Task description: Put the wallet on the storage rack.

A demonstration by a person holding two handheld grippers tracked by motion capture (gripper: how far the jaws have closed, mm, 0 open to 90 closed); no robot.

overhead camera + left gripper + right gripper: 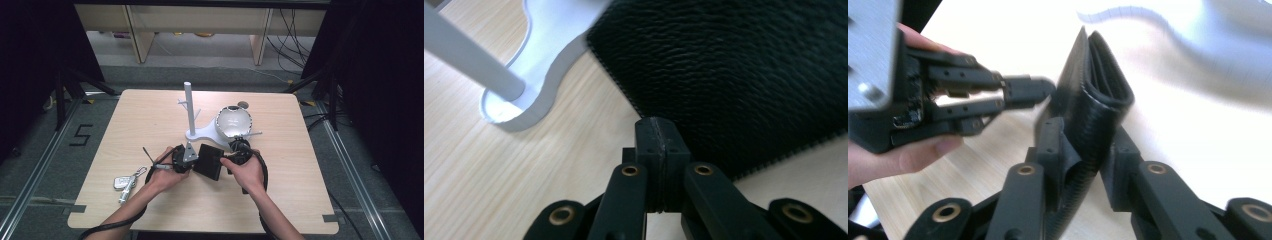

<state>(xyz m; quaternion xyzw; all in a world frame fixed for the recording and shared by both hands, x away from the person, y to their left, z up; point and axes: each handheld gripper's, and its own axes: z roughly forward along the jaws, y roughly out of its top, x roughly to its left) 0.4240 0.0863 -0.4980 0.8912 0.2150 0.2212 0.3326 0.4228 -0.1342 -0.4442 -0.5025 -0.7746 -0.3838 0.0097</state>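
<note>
Black wallet (1093, 115) (far edge blurred)

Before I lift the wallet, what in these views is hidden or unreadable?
- High view: right gripper fingers, hidden behind the black textured leather wallet.
- Right gripper view: white stand base, blurred.
- Left gripper view: wallet's far edge, cut off by the frame.
- High view: small silver keys at the table's left, too small to detail.
</note>
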